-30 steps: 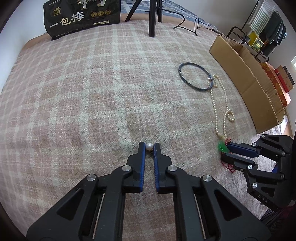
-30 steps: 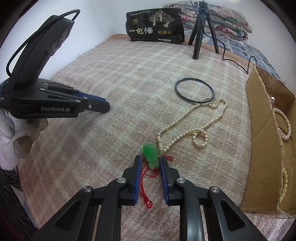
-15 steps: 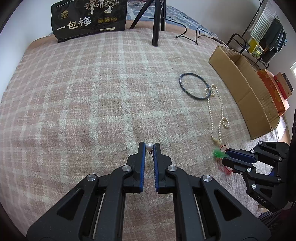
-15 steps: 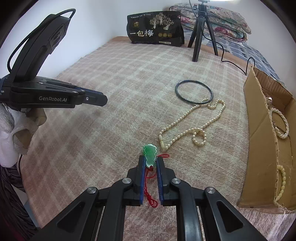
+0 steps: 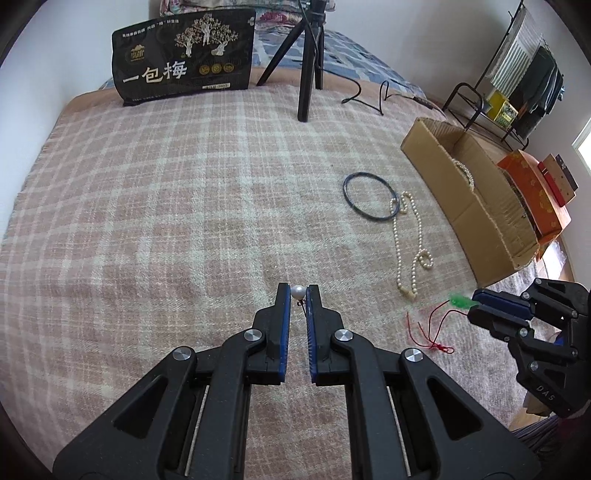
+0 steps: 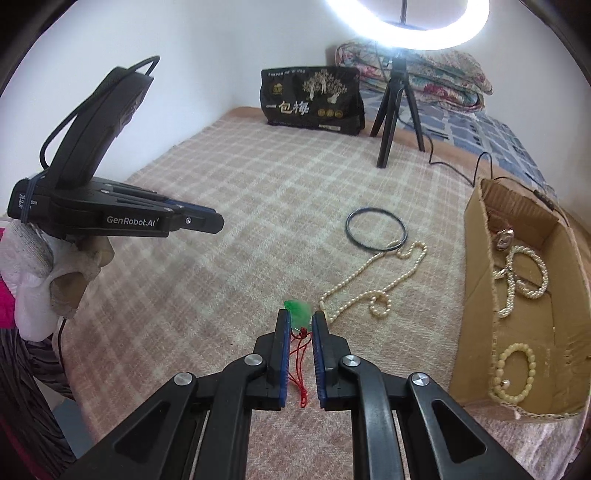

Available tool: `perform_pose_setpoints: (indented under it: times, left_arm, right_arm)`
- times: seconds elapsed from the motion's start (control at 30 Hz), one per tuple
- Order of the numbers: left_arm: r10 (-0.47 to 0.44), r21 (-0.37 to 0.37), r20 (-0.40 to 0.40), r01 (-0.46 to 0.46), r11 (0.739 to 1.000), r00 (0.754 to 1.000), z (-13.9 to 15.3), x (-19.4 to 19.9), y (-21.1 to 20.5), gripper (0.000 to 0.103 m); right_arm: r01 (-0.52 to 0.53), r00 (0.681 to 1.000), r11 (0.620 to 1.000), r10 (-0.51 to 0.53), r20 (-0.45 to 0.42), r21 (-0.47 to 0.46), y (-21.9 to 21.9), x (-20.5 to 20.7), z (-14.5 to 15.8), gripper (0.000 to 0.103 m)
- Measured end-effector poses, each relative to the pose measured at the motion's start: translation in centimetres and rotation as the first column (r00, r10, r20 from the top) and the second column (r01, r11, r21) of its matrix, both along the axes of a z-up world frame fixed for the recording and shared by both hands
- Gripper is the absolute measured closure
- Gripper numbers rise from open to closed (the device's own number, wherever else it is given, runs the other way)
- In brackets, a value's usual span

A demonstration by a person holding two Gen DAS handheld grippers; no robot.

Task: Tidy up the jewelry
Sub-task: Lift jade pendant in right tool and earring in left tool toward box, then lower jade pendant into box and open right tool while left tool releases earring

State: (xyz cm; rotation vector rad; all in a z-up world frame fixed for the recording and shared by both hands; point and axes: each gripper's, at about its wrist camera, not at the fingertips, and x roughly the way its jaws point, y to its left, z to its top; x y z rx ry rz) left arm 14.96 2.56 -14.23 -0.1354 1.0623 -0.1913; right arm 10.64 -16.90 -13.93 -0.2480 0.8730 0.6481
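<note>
Pearl bead pinched at the very tips of the left gripper, jaws nearly closed on it, a bit of dark red cord just below it between the blue pads, held above the checked blanket. Green pendant clamped likewise between the tips of the right gripper, jaws all but closed, its red cord hanging down between the fingers; in the left wrist view, pendant sticking out of the right gripper and red cord trailing to the blanket. Farther out on the blanket, long pearl necklace lying loose, one end touching a dark bangle; same necklace and bangle right of centre in the left view. Right of these, open cardboard box holding a pearl strand, a cream bead bracelet and a small metallic piece; box well apart from both grippers. At the far edge, black printed bag standing upright, black tripod beside it with a lit ring light above, folded quilts behind. At left in the right wrist view, left gripper held by a white-gloved hand.
</note>
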Motion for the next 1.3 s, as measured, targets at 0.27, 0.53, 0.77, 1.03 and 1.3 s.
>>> perform_pose_setpoints:
  times: [0.27,0.53,0.77,1.03,1.3]
  left_arm:
    - [-0.014,-0.021,0.048,0.015,1.000,0.999,2.2,-0.9,-0.6,0.097]
    - [-0.024,-0.045,0.084,0.028,0.999,0.996,4.0,-1.3,-1.4,0.097]
    - [-0.042,-0.059,0.116,0.049,0.997,0.992,5.4,-1.3,-2.9,0.097]
    - [-0.073,-0.072,0.155,0.085,0.994,0.985,7.0,-0.9,-5.6,0.097]
    - [-0.149,-0.078,0.181,0.165,0.983,0.972,8.1,-0.4,-10.1,0.097]
  right_arm:
    - [0.037,0.996,0.999,-0.039,0.085,0.026,-1.3,-0.7,3.5,0.094]
    - [0.067,0.985,0.996,-0.075,0.158,0.051,-2.6,-1.7,6.6,0.094]
    - [0.117,0.966,0.989,-0.135,0.220,0.090,-4.7,-2.0,9.3,0.094]
    - [0.196,0.937,0.972,-0.224,0.269,0.127,-8.2,-1.0,11.5,0.094]
    - [0.263,0.916,0.956,-0.289,0.279,0.128,-11.3,1.7,12.3,0.094]
